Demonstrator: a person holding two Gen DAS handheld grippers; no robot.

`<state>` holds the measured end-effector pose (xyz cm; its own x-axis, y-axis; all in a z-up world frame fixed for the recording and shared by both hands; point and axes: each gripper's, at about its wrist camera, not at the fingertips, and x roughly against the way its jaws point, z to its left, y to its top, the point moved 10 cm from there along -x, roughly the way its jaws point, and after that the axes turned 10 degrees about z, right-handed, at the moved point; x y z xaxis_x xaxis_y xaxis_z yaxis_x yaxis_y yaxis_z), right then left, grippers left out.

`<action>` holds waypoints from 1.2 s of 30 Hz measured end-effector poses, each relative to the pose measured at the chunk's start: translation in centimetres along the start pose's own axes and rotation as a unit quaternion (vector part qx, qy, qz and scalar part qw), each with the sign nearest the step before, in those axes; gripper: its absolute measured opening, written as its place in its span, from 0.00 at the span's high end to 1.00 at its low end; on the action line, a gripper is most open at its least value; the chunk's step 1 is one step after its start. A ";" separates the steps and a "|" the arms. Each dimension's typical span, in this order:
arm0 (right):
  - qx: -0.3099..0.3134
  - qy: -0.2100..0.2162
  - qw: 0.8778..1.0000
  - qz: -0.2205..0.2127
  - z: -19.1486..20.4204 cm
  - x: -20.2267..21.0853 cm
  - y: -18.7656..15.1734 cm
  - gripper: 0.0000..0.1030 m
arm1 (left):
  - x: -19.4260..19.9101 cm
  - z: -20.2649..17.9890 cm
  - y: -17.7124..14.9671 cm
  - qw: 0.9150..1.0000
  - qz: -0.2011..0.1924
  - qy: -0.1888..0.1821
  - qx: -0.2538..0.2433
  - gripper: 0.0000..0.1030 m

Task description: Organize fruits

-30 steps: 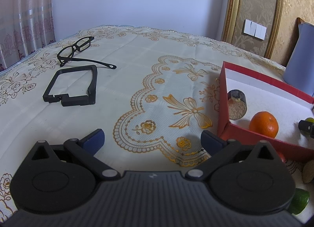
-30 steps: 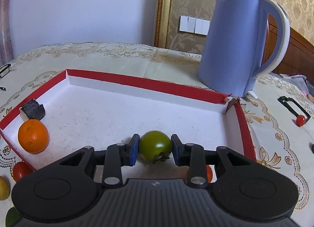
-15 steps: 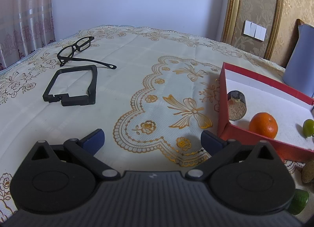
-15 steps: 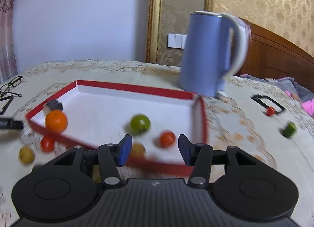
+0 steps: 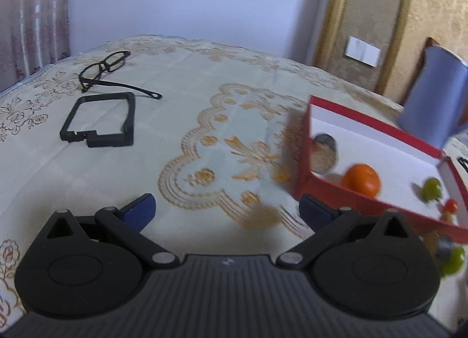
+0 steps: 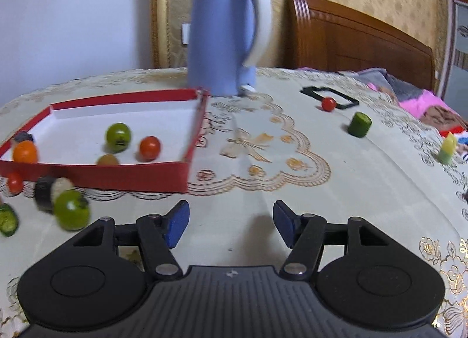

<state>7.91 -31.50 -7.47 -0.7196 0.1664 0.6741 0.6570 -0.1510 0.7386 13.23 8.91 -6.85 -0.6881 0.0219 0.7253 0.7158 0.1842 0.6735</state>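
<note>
A red box (image 6: 187,168) with a white floor holds an orange (image 6: 25,152), a green tomato (image 6: 118,136), a red tomato (image 6: 149,147), a yellowish fruit (image 6: 107,160) and a dark piece (image 6: 22,136). In the left wrist view the box (image 5: 377,128) shows the orange (image 5: 362,180) and green tomato (image 5: 432,188). Outside the box's front lie a green tomato (image 6: 71,209), a dark roll (image 6: 48,191), a red tomato (image 6: 14,182) and a cucumber piece (image 6: 7,219). My right gripper (image 6: 231,225) is open and empty, right of these. My left gripper (image 5: 226,210) is open and empty over the cloth.
A blue kettle (image 6: 225,36) stands behind the box. To the right lie a red tomato (image 6: 328,103) by a black frame (image 6: 329,95), a cucumber chunk (image 6: 359,124) and a yellow-green piece (image 6: 447,149). Glasses (image 5: 106,65) and another black frame (image 5: 101,120) lie at far left.
My right gripper let go of the green tomato in the box, opened wide, drew back and swung right. My left gripper shifted slightly, with a blurred view.
</note>
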 end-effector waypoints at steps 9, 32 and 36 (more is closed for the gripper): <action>-0.013 -0.004 1.000 0.025 -0.2 -1.4 0.0 0.11 | 2.3 -4.9 -2.4 0.994 -0.019 -0.021 -0.104 0.00; -0.018 0.005 0.999 0.032 -0.3 -1.6 -0.1 0.02 | 1.4 -7.7 -3.9 0.990 -0.005 -0.034 -0.138 0.09; -0.018 0.005 0.999 0.032 -0.3 -1.6 -0.1 0.02 | 1.0 -7.5 -3.8 0.991 0.002 -0.048 -0.125 0.13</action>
<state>8.95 -32.06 -8.66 -0.6791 0.1452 0.7195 0.6932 -0.1954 0.6937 10.72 0.84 -7.65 -0.6847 0.1171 0.7194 0.7174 -0.0655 0.6935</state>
